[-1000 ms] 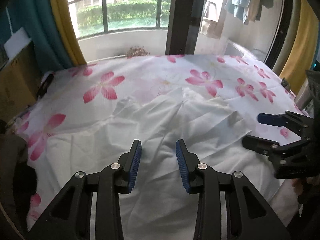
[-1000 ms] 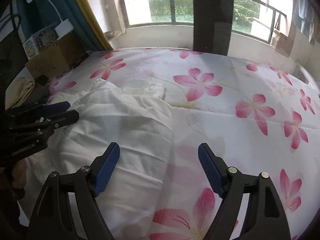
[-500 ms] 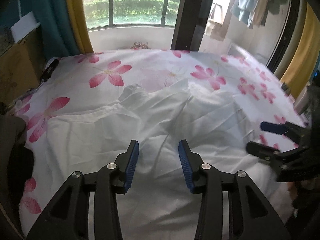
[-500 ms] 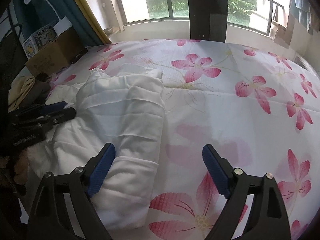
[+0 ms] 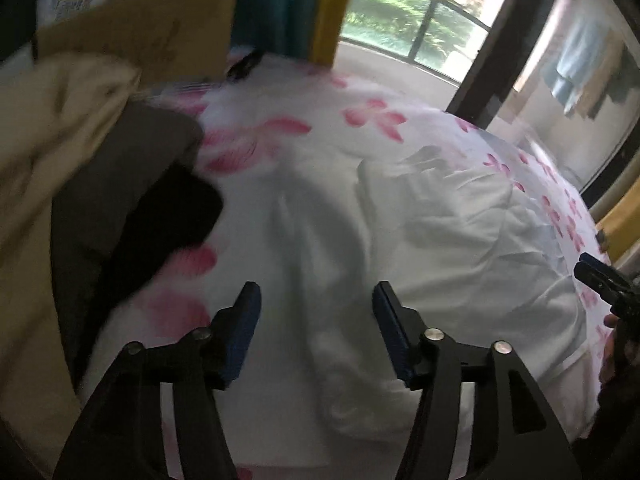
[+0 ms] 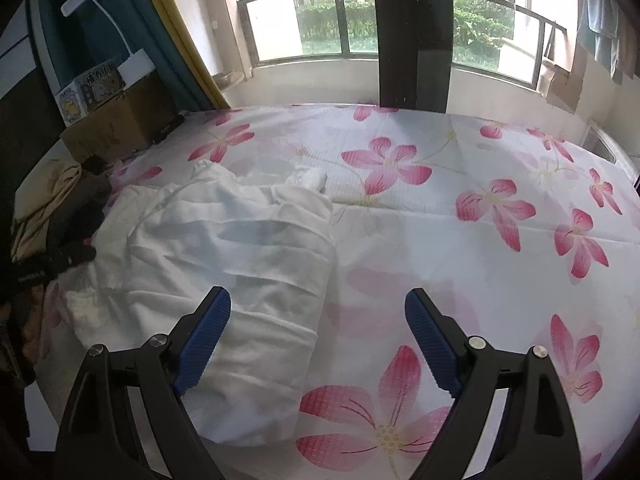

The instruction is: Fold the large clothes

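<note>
- The bed (image 6: 460,264) fills most of the room ahead, covered by a white sheet printed with big pink flowers, its far edge against the window (image 6: 320,20).
- A white garment (image 6: 224,264) lies rumpled on the near left part of the bed, partly folded over itself, with one straight folded edge running down its right side and a bunched bit of cloth at its far end.
- At the bed's left edge sits a heap of other clothes (image 5: 80,184): something cream-coloured, something grey-brown and a dark piece; the left wrist view is smeared there, so I would not swear to what each one is.
- A cardboard box (image 6: 116,128) stands beyond that heap, beside the teal and yellow curtains (image 6: 160,32).
- The left hand-held gripper (image 5: 316,332) hangs over the near left portion of the white garment; its jaws are opening, with only loose cloth below them and nothing pinched.
- The right hand-held gripper (image 6: 318,340) hovers over the garment's folded right edge, one blue pad above the cloth and the other above bare sheet; its jaws stand wide apart and grasp nothing.
</note>
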Motion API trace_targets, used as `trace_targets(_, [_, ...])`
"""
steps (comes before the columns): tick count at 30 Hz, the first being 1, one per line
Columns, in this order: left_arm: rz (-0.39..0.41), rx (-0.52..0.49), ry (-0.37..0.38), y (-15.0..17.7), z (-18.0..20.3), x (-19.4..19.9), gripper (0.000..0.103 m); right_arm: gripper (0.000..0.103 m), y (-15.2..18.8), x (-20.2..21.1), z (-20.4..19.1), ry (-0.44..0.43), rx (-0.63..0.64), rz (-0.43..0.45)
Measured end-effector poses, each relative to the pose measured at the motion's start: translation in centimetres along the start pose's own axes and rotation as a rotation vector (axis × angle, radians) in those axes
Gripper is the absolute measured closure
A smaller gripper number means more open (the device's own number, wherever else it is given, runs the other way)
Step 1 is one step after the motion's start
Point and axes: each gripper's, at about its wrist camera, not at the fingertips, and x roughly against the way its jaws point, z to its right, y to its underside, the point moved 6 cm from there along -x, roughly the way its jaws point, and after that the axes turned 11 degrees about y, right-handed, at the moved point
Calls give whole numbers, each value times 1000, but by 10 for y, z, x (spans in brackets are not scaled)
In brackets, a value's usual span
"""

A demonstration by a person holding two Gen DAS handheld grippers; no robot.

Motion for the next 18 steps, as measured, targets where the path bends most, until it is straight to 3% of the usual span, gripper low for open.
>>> trace_targets(3, [4, -21, 24, 2, 4, -3, 34, 14, -3, 3, 6, 1, -9, 9])
trace_targets(8, [-17, -57, 148, 2, 22, -17, 29, 14, -5, 2, 12, -31, -24, 19])
trace_targets(10, [-18, -47, 196, -1, 28, -22, 23, 14, -4, -3, 11, -46, -21, 11])
trace_targets(16, [-46, 26, 366, -7, 48, -39, 22, 15, 5, -24, -2, -86, 7, -35])
trace_targets(18, [-55, 21, 389, -8, 58, -45, 22, 15, 7, -31, -6, -96, 8, -44])
